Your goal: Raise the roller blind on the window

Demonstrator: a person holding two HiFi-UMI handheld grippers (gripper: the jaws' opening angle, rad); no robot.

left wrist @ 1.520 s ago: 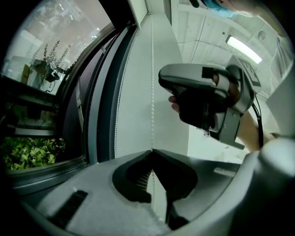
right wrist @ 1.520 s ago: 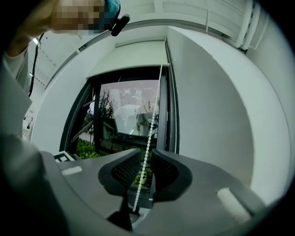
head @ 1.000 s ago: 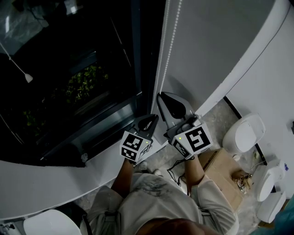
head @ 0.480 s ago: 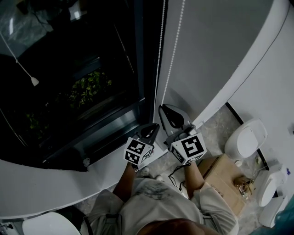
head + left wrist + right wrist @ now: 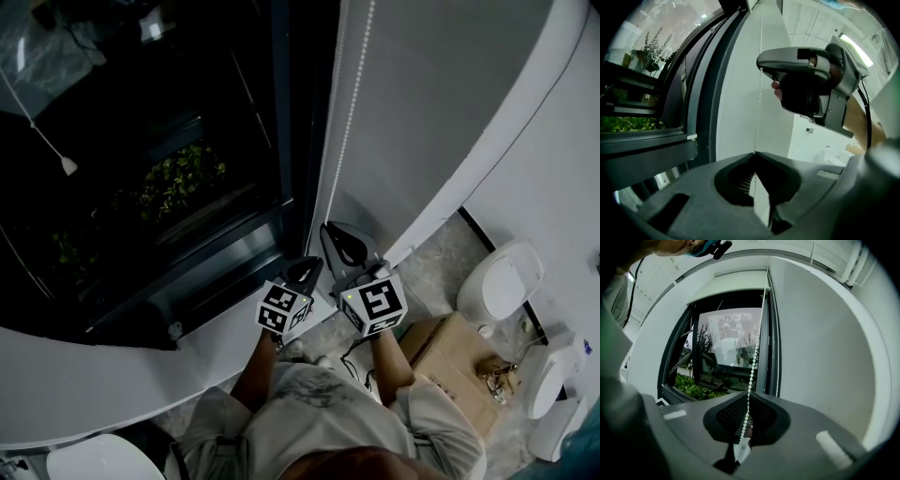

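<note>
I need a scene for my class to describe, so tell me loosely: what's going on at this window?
A person is working a roller blind with a hand-held gripper in each hand. The left gripper and the right gripper, which is held a little higher, are each shut on the white bead chain beside the window. The blind sits near the top, leaving most of the window uncovered.

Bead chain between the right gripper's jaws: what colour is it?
The bead chain is white; the right gripper view shows it best.
</note>
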